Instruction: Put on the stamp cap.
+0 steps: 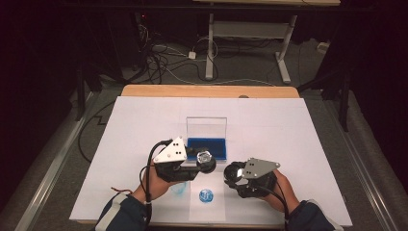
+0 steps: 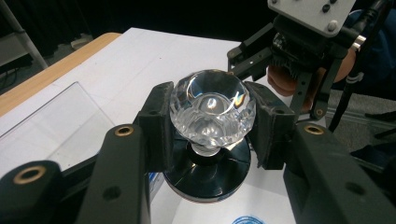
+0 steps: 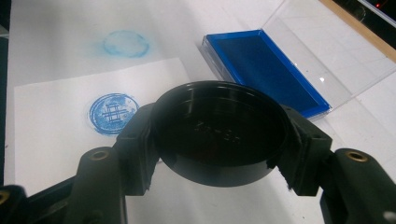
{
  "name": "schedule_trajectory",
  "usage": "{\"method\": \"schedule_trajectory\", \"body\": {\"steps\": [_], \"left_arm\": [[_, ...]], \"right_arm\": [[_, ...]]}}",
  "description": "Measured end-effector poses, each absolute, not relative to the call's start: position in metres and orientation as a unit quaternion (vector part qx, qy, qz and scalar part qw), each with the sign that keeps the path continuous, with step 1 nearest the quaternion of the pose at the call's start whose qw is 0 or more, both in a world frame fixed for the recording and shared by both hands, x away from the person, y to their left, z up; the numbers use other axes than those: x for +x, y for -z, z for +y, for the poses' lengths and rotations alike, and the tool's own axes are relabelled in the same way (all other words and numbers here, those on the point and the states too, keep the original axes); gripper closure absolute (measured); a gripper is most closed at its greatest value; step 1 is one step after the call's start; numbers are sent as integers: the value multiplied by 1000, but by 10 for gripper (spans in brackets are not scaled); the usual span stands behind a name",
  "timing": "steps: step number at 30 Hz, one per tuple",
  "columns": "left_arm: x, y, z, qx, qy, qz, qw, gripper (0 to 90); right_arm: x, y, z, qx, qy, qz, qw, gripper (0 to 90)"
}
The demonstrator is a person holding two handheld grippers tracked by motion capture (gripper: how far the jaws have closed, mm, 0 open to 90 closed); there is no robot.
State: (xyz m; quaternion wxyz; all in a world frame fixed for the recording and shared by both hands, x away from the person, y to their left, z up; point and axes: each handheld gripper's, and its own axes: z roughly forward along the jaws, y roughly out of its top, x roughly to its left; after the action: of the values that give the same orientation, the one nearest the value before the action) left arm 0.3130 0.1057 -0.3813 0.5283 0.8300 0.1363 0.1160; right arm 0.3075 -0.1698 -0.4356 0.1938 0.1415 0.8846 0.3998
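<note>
We count one crystal-topped stamp point(image 2: 212, 112) clamped in our left claw point(image 2: 212, 123), one black cap point(image 3: 219, 133) clamped in our right claw point(image 3: 219, 154), both above the tabletop's point(image 1: 298, 144) near edge, beside one blue ink pad point(image 1: 207, 147).

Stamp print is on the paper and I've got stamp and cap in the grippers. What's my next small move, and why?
Probably bring the black cap in the right gripper under the stamp held by the left gripper: a clear blue print already sits on the paper, so inking looks finished.
</note>
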Motion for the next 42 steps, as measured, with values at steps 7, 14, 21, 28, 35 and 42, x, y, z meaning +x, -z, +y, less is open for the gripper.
{"method": "schedule_trajectory", "body": {"steps": [7, 14, 21, 28, 35, 42], "left_arm": [[313, 380, 101, 825, -115, 132, 537, 540], [314, 383, 94, 825, -107, 125, 540, 540], [315, 386, 89, 824, -100, 125, 544, 540], [316, 389, 84, 822, -92, 122, 548, 540], [316, 395, 79, 815, -84, 124, 560, 540], [316, 403, 74, 815, -77, 127, 560, 540]], "right_arm": [[309, 438, -164, 137, -397, 887, 193, 390], [310, 438, -156, 135, -404, 884, 191, 390], [310, 436, -151, 134, -414, 881, 187, 390], [311, 438, -145, 136, -419, 879, 182, 390], [311, 438, -145, 142, -434, 872, 174, 390], [310, 437, -147, 145, -447, 866, 173, 390]]}}
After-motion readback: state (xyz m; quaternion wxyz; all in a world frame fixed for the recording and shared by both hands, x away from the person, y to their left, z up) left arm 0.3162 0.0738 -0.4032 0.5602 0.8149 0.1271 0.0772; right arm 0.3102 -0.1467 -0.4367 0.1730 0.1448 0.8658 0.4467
